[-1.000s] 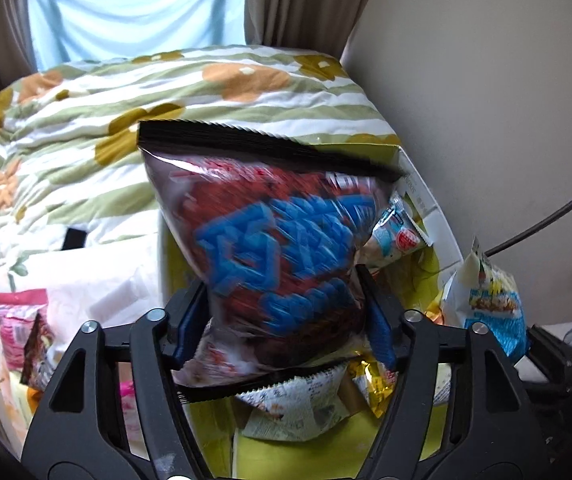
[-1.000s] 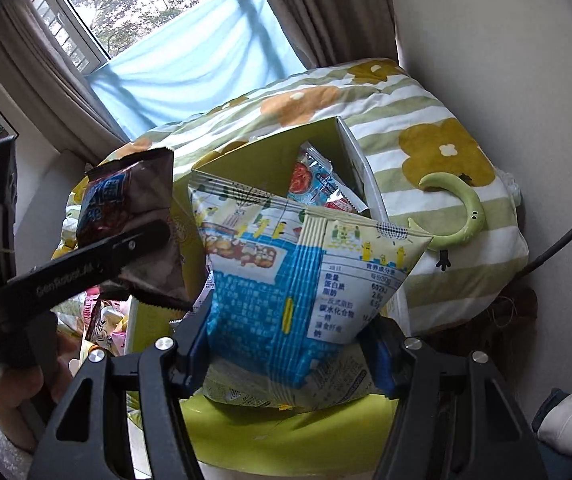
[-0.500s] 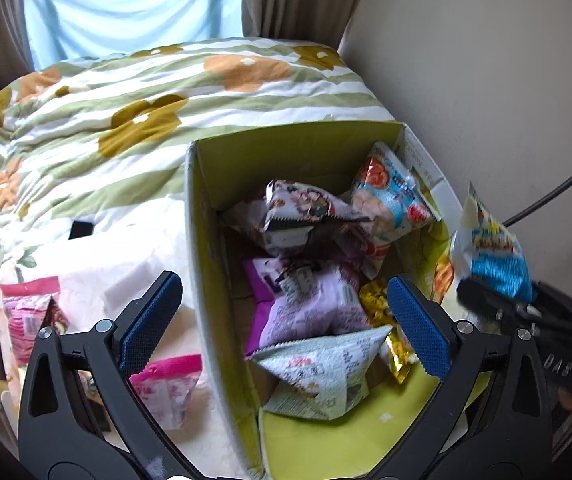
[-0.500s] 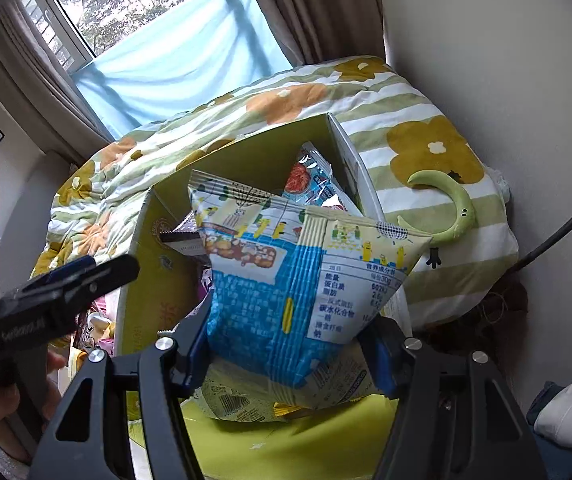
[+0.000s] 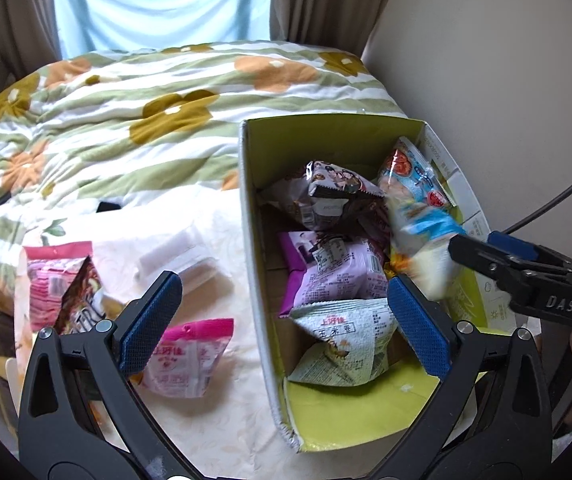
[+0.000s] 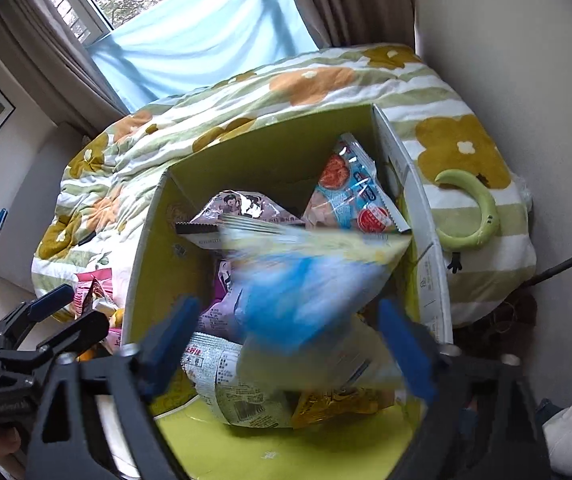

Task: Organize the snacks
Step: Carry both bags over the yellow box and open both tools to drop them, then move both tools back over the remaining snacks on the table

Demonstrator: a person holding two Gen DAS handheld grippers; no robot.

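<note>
Right now the blue-and-yellow snack bag (image 6: 306,300) is a blur over the green cardboard box (image 6: 157,248), between the right gripper (image 6: 286,344) pads but not pressed by either, so it reads as dropping loose into the box. The right jaws are opening, blue pads (image 6: 169,332) spread clear of the bag on both sides. Release over the open top makes sense: the box is where the snacks get collected. Already inside are a purple bag (image 5: 334,268), a grey-white corn-roll bag (image 5: 346,344), a dark-edged cartoon bag (image 5: 338,188) and a red-and-blue bag (image 5: 414,176) leaning on the far right wall. The left gripper (image 5: 281,320) hangs wide apart and empty, straddling the box's left wall, one pad (image 5: 149,320) over the cloth outside, the other over the box interior. Outside on the pale cloth (image 5: 213,420) lie more snacks not yet sorted: a bright pink bag (image 5: 189,356) just below the left pad and a pink-and-brown packet (image 5: 57,284) farther left. Likely next pick is one of those. Behind everything sits a striped floral quilt (image 5: 145,120), with a green ring-shaped thing (image 6: 474,208) on it beside the box.
</note>
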